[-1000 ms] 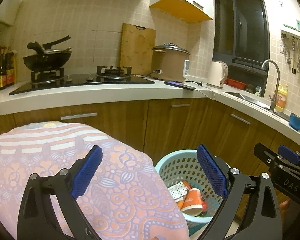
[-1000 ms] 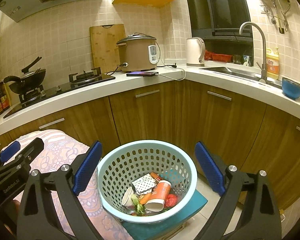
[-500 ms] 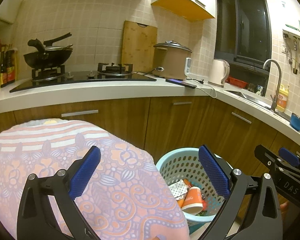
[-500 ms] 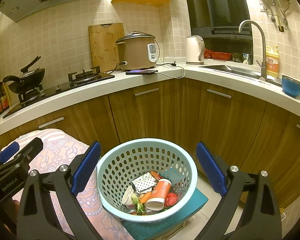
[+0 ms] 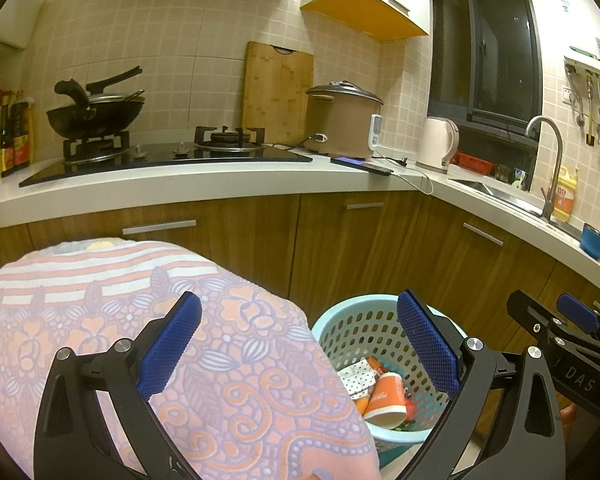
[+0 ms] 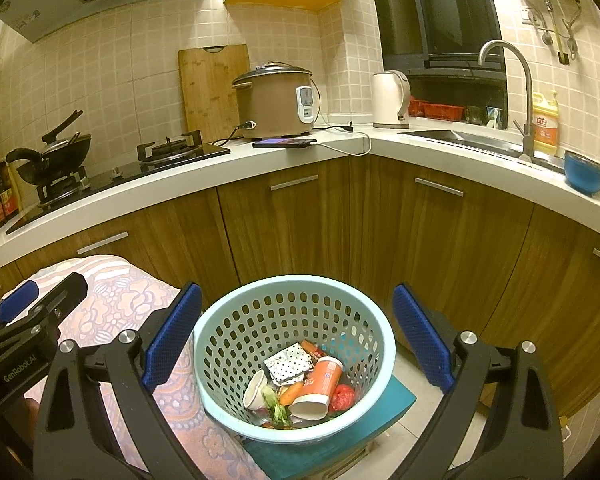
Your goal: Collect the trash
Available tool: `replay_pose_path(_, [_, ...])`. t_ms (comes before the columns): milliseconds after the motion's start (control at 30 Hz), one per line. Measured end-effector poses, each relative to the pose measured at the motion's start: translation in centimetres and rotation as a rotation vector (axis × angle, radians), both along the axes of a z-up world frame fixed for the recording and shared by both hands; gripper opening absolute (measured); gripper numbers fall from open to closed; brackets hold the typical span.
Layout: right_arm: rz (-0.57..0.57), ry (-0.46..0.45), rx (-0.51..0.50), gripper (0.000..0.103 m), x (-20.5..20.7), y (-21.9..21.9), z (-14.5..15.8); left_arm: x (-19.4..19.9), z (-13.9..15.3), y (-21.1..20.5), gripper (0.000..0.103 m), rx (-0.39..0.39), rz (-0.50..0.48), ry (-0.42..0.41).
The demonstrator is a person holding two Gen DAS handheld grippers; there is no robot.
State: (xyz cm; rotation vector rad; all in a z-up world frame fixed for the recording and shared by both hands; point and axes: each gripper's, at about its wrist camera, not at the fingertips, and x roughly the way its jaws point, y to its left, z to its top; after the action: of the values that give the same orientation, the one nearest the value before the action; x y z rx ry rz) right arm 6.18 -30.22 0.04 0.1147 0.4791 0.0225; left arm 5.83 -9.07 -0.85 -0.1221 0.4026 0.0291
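Note:
A light blue perforated basket (image 6: 228, 332) stands on a teal stool (image 6: 396, 396) by the cabinets. It holds trash: an orange paper cup (image 6: 318, 384), a white cup (image 6: 254, 390), a dotted wrapper (image 6: 290, 366), a carrot piece and a red lump. My right gripper (image 6: 296, 336) is open and empty, above the basket. My left gripper (image 5: 298, 350) is open and empty, over the edge of a pink patterned cloth (image 5: 100, 320), with the basket (image 5: 352, 320) to its right. The right gripper (image 5: 560, 328) shows in the left wrist view, the left gripper (image 6: 32, 312) in the right wrist view.
Wooden cabinets (image 6: 300, 232) and a white counter (image 6: 180, 176) curve behind the basket. On the counter are a stove with a wok (image 5: 94, 116), a rice cooker (image 6: 274, 104), a phone, a kettle (image 6: 392, 100), a sink tap (image 6: 508, 92) and a blue bowl (image 6: 584, 170).
Both grippers have drifted slightly up and back; the view shifted a little. Both stay open and empty. The trash in the basket has not moved.

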Motion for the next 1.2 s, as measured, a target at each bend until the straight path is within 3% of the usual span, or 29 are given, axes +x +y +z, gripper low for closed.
replay_pose_path(1200, [0.007,-0.010,-0.016,0.092,-0.02,-0.08,0.10,0.00,-0.28,0.18,0.095,0.010,-0.013,0.007])
